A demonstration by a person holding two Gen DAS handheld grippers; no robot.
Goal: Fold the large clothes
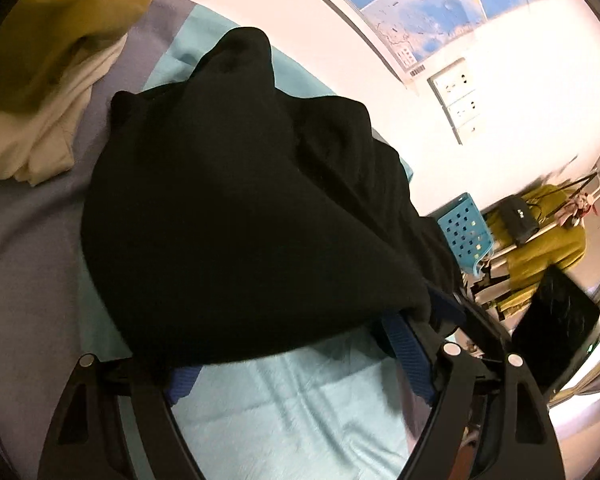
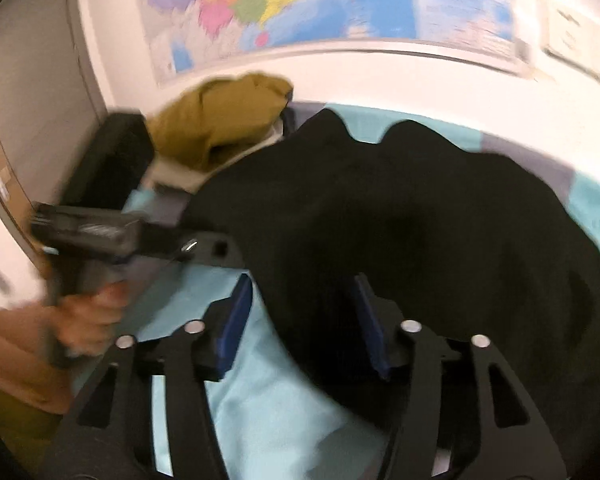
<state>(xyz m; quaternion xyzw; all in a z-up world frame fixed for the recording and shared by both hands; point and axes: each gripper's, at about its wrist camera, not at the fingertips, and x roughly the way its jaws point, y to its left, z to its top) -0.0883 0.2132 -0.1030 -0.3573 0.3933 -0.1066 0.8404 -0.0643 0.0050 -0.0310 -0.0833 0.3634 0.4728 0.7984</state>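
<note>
The black garment (image 1: 240, 216) is spread on the light-blue sheet (image 1: 292, 400). The left gripper (image 1: 296, 360) is held wide, its fingers under the hem. The right gripper (image 2: 300, 324) is part-open, with garment fabric between unpressed pads.

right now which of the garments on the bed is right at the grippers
The large black garment, spread over the light blue sheet, with its near edge lying between both grippers' blue pads. The olive-mustard garment and the cream one sit piled off to one side.
</note>
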